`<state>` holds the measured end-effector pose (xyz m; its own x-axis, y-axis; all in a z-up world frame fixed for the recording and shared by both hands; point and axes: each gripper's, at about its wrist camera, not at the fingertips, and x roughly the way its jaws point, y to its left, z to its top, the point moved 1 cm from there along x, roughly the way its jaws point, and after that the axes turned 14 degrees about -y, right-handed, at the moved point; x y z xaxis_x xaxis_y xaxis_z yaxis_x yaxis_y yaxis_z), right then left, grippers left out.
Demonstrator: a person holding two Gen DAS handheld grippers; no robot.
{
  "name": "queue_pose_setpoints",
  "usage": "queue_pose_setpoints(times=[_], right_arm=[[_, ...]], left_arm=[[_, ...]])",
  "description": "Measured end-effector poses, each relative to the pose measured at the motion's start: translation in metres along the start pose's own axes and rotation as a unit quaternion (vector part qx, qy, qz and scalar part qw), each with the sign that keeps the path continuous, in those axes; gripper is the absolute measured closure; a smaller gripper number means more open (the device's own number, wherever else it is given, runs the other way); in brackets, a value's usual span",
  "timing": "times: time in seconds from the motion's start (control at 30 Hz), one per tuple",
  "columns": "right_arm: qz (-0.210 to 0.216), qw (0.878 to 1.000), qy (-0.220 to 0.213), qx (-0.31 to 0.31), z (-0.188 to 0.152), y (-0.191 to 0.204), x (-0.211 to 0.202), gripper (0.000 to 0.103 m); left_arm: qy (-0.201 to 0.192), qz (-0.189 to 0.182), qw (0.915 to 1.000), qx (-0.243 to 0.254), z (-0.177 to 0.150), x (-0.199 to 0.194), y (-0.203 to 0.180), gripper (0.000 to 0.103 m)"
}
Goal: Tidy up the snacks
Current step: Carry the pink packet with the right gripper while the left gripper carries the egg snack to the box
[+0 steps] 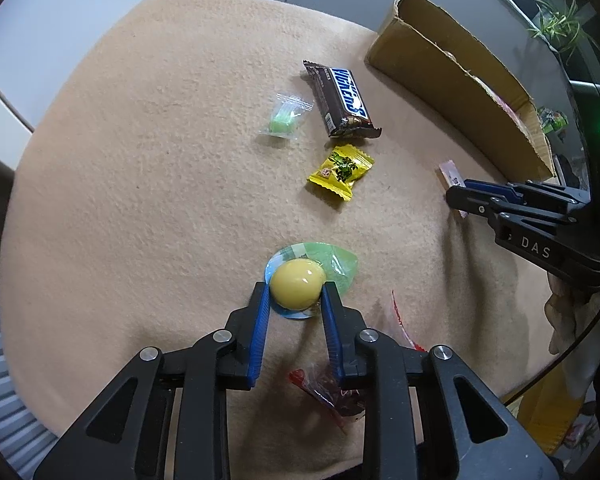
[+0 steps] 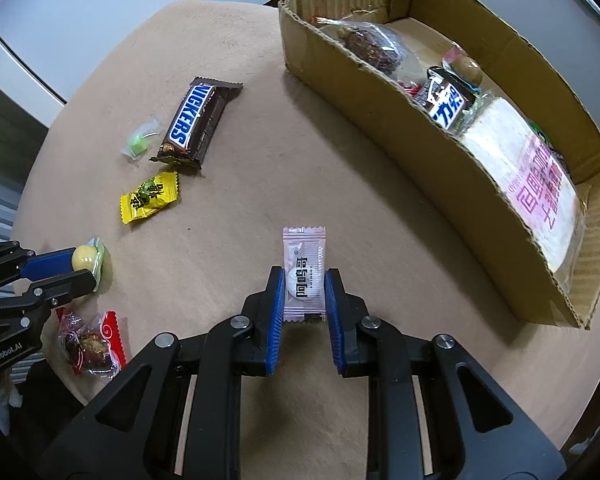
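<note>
On the beige cloth lies a yellow jelly cup (image 1: 298,284) with a green foil lid, and my left gripper (image 1: 295,292) is shut on it, blue pads pressing both sides. The right wrist view shows the same grip at far left, the cup (image 2: 85,258) between the left gripper's (image 2: 76,268) fingers. My right gripper (image 2: 305,280) is shut on a pink sachet (image 2: 304,256) with dark print, lying flat on the cloth. The cardboard box (image 2: 380,120) at the right holds several wrapped snacks.
Loose on the cloth: a Snickers bar (image 2: 192,120), a green sweet in clear wrap (image 2: 142,142), a yellow candy (image 2: 150,198) and a red-wrapped date snack (image 2: 90,340) near the left gripper. The round table's edge (image 1: 40,152) curves along the left.
</note>
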<state>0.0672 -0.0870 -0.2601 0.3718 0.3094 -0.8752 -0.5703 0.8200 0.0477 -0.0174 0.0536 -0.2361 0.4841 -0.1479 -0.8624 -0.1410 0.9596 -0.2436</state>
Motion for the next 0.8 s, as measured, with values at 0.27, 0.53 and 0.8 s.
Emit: queue_pose_setpoints(times=[0.27, 0.53, 0.8], right_arm=[[0.003, 1.000, -0.009, 0.005, 0.004, -0.003, -0.012, 0.083], [0.010, 0.999, -0.028, 0.013, 0.015, -0.007, -0.039, 0.083], [0.014, 0.998, -0.059, 0.028, 0.019, -0.020, -0.069, 0.083]], left_arm=[[-0.012, 0.001, 0.9999, -0.009, 0.004, -0.014, 0.013, 0.079], [-0.033, 0.002, 0.9993, 0.016, 0.022, -0.033, 0.004, 0.079], [-0.066, -0.015, 0.9963, 0.053, 0.053, -0.050, -0.021, 0.079]])
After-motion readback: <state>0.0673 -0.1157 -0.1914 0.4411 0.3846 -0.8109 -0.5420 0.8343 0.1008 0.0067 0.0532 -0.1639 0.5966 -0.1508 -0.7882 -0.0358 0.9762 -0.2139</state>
